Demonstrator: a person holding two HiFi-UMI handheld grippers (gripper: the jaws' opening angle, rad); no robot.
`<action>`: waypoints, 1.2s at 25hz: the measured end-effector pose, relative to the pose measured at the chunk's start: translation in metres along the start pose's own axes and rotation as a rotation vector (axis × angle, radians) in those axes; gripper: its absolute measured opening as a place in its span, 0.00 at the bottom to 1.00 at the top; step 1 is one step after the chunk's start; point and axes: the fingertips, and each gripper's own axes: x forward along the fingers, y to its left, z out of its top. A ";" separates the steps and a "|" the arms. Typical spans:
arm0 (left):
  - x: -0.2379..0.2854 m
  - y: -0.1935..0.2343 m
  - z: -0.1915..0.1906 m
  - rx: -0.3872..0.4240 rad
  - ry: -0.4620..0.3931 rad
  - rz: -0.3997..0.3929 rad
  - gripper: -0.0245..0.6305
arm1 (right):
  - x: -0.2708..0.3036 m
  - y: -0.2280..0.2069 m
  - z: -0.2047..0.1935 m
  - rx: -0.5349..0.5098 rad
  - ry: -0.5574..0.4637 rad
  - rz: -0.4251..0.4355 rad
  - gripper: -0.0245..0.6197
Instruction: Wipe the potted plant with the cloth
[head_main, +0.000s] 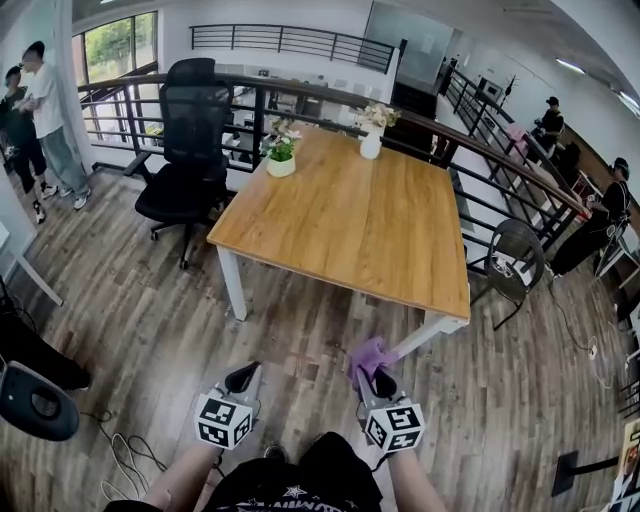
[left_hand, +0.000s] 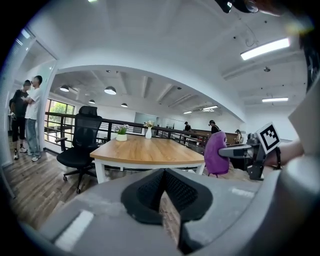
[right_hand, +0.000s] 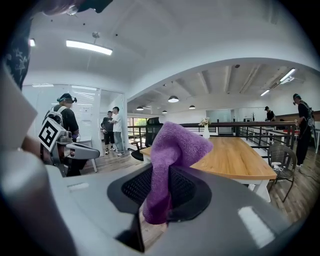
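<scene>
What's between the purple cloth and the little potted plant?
Just floor and bare tabletop separate the cloth from the potted plant, shown in the head view.

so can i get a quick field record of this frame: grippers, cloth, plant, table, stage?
left gripper: shut, nothing between jaws
right gripper: shut on purple cloth
potted plant: white pot, far left corner of table, untouched
vase: flowers, far edge, right of the plant
table: wooden, ahead of both grippers, neither over it
office chair: black, at the table's left side
stage: cloth in hand, wiping not yet begun
</scene>
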 end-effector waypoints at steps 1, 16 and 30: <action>0.000 0.003 0.001 -0.001 0.001 0.000 0.04 | 0.003 0.001 0.000 0.000 0.007 0.003 0.17; 0.065 0.095 0.046 0.001 -0.020 0.137 0.04 | 0.161 -0.031 0.044 0.028 -0.023 0.106 0.18; 0.200 0.153 0.110 -0.024 -0.038 0.243 0.04 | 0.310 -0.132 0.104 0.028 -0.029 0.183 0.18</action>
